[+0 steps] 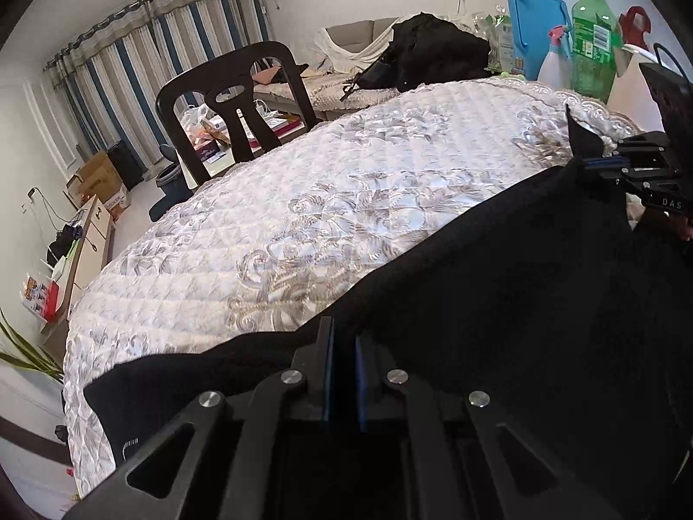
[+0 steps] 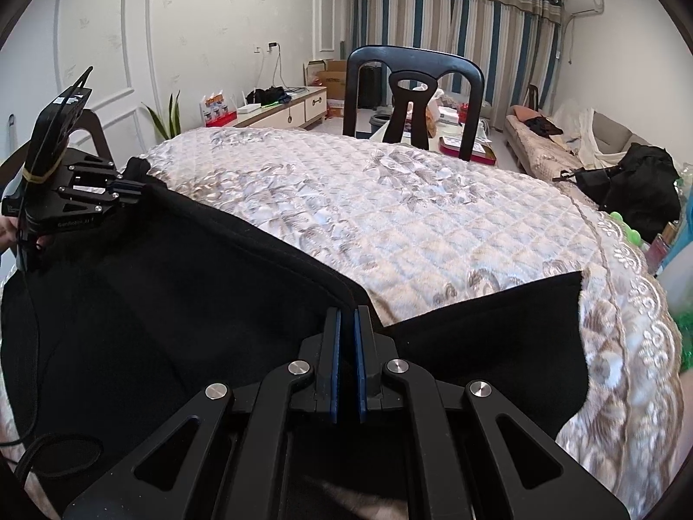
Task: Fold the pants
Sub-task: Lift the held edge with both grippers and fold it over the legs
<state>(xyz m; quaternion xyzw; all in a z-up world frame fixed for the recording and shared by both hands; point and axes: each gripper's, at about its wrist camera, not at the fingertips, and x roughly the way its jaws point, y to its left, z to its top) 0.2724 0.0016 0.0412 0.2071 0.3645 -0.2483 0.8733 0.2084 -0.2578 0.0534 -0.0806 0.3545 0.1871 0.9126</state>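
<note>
Left gripper (image 1: 344, 346): blue pads nearly together, pinched on the edge of the black pants (image 1: 498, 294). Same gripper seen from the right wrist view (image 2: 130, 188): at the far left corner of the cloth, fingers pointing right, closed onto a raised tip of fabric. A phone-like black plate stands tilted on top of it, held by a yellow band. Part of the holding hand (image 2: 8, 227) shows at the frame's left edge.

Right gripper (image 2: 348, 325): pads closed to a thin slit, clamped on the pants' hem where the seam line reaches the fingers. From the left wrist view (image 1: 602, 164) it sits at the far right, pinching a corner that sticks up in a point.

Pants (image 2: 195, 303): spread across the near side of the table, top edge pulled into a roughly straight line between the two grippers. One flap lies right of the right gripper, ending just short of the lace border.

Tablecloth (image 2: 411, 216): quilted, floral, bare over the whole far half. Lace-trimmed edge curves down the right side.

Dark chair (image 2: 413, 99): pushed up to the far edge of the table, well apart from the cloth.

Right end of the table in the left wrist view: blue jug (image 1: 537, 21), green bottle (image 1: 593, 39) and spray bottle (image 1: 556, 58) stand clustered, near the right gripper.
</note>
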